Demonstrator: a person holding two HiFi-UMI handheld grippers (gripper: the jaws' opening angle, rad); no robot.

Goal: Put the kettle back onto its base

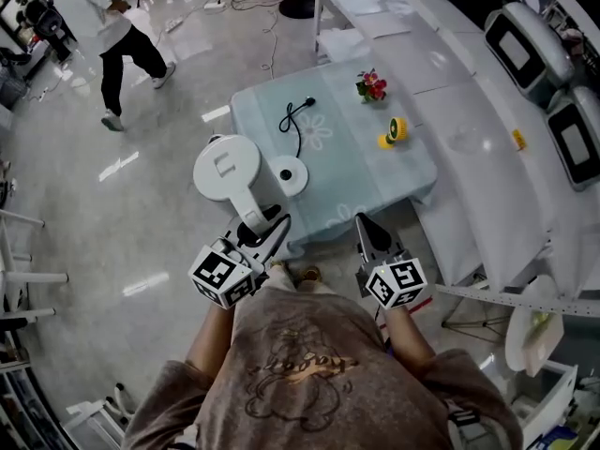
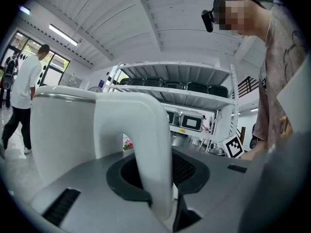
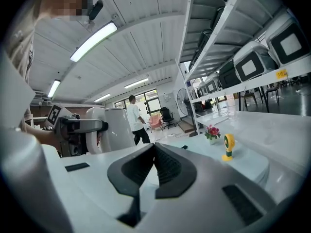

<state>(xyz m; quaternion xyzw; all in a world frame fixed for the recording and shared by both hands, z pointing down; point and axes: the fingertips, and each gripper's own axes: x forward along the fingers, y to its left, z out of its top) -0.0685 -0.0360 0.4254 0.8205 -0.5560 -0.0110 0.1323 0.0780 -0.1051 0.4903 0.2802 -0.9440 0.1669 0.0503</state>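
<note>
**Inspector A:** Left gripper [image 1: 265, 223], condition?

**Inspector B:** Clamped on the curved white handle [image 2: 150, 149] of the white plastic kettle [image 1: 225, 169]. In the left gripper view the dark pads sit against either side of the handle's lower leg, and the kettle body fills the left of that view.

**Inspector A:** Position of the kettle?

**Inspector B:** Held upright, clear of the table, at the left front corner of the pale green tablecloth [image 1: 375, 176]. The round white base [image 1: 288, 174] lies flat on the cloth just to the kettle's right. The kettle isn't seated on it.

**Inspector A:** Right gripper [image 1: 367, 231]?

**Inspector B:** Jaws together, tips meeting, nothing between them. It's held level near the table's front edge, well apart from the kettle.

**Inspector A:** Other items?

**Inspector B:** A black cord with plug [image 1: 296, 120] trails across the cloth behind the base. A small pot of red flowers [image 1: 372, 86] and a yellow toy fan [image 1: 394, 131] stand toward the far right of the table. A second person in a white top [image 1: 108, 26] is walking on the floor beyond.
</note>
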